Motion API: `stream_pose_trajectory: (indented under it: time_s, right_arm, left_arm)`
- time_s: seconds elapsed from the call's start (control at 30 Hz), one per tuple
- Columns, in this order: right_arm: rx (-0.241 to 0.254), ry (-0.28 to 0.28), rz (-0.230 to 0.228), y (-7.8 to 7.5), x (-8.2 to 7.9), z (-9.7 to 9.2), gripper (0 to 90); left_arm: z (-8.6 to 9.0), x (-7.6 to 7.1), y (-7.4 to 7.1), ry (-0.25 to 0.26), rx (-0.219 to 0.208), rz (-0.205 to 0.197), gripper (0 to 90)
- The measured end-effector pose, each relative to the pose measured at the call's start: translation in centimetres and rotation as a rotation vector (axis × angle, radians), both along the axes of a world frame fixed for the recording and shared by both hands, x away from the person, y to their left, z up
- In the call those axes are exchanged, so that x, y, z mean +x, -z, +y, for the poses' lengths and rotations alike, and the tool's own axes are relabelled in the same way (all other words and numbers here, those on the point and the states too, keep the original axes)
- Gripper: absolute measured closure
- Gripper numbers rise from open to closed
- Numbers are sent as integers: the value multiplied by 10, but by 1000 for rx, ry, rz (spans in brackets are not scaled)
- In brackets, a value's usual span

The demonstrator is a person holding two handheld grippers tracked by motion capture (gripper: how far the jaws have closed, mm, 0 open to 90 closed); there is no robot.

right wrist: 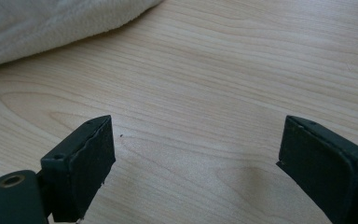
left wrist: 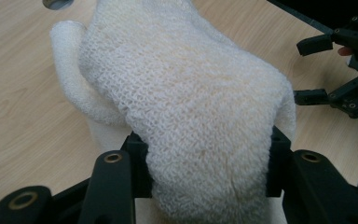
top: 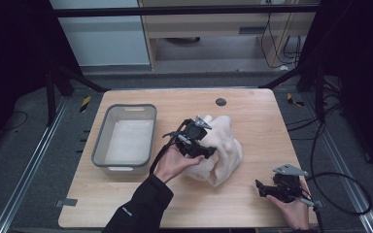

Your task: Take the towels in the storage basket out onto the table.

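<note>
A cream knitted towel [top: 226, 145] lies bunched in a lump at the middle of the wooden table [top: 257, 116]. My left gripper [top: 208, 141] reaches into it from its left side. In the left gripper view the towel [left wrist: 191, 93] bulges up between the two black jaws, which press on it from both sides, so my left gripper [left wrist: 208, 161] is shut on it. My right gripper [top: 260, 190] rests low near the table's front right corner, open, with bare wood between its jaws [right wrist: 196, 163]. The towel's edge [right wrist: 51, 23] lies beyond it. The right gripper [left wrist: 305, 72] also appears at the right of the left gripper view.
A grey plastic bin [top: 101, 141] with a pale lining stands on the left half of the table, close to the left hand. A round black grommet [top: 220, 102] sits in the wood behind the towel. A cable loops off the right edge.
</note>
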State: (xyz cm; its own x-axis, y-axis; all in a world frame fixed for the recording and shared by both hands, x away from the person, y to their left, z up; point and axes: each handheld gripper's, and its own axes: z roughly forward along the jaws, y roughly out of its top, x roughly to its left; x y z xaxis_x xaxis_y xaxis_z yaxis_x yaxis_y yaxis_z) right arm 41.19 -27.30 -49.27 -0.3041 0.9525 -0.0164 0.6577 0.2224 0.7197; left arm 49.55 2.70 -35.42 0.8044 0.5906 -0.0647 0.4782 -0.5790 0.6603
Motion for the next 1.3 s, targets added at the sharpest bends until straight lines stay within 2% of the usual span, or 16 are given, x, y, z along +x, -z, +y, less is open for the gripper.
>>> stream_pose_trajectory:
  time_s: [0.43,0.87,1.03,1.3]
  right_arm:
    - [1,9,5,1,-1,-2,102]
    - [-3,14,7,2,0,-4,100]
    - [-2,15,8,2,0,-4,98]
    - [-1,13,10,2,0,-4,97]
  left_arm:
    - [-10,-1,34,-3,15,29,493]
    - [-13,-1,62,-10,64,46,423]
    - [-13,-2,69,-18,56,41,384]
    - [-7,-3,73,-17,34,37,289]
